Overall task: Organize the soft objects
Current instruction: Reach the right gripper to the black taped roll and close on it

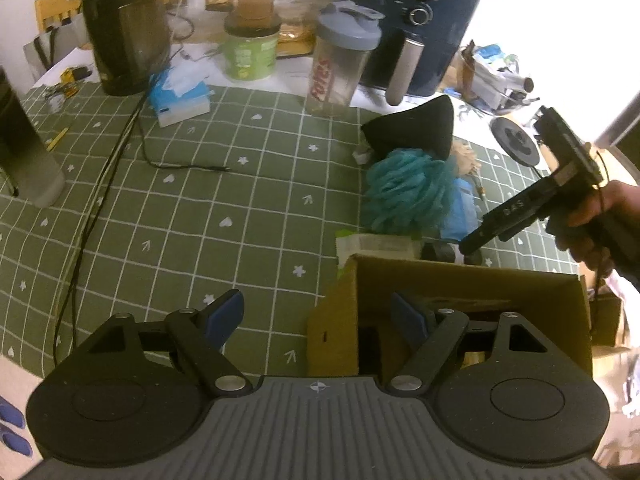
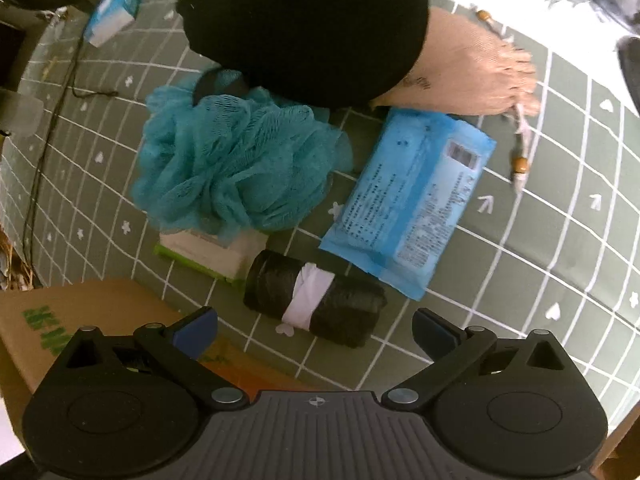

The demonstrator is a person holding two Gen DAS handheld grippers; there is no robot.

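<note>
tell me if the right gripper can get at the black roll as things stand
Probably yes. The right gripper is open with the black roll lying just ahead between its fingers; nothing covers it, though the box sits close on the left.

You can read little: red vertical lettering on the shaker bottle (image 1: 338, 76) beside the air fryer (image 1: 416, 28), not legible; "BAS" on the right gripper (image 1: 472, 245); wipes pack (image 2: 412, 204) print too small.

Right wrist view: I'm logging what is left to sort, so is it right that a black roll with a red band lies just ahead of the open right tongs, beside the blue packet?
Not quite: the band is white, not red. The right wrist view shows the black roll with a white band, just ahead of the open right tongs and beside the blue packet.
</note>
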